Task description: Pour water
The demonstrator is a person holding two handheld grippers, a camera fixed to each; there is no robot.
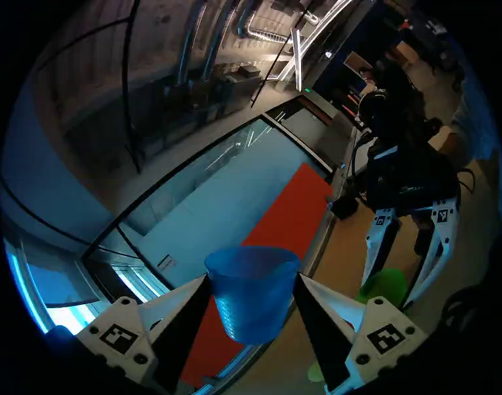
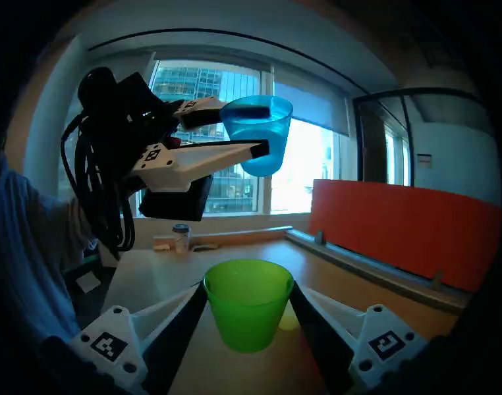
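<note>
A translucent blue cup [image 1: 251,299] is clamped between the fingers of my left gripper [image 1: 252,283]. In the right gripper view that blue cup [image 2: 257,135] hangs high in front of the window, held by the left gripper [image 2: 241,131], up and slightly to the far side of the green cup. It stands nearly upright, and a darker band near its rim looks like liquid. My right gripper [image 2: 248,289] is shut on a green cup [image 2: 249,313], which looks empty and sits low over the wooden desk [image 2: 356,289]. The left gripper view shows the green cup [image 1: 386,284] in the right gripper [image 1: 388,293].
An orange partition [image 2: 409,224] runs along the desk's right edge, with a glass wall behind it. A small jar [image 2: 180,237] and bits stand at the desk's far end under the window [image 2: 205,171]. A person's blue sleeve [image 2: 27,263] and black cables are at the left.
</note>
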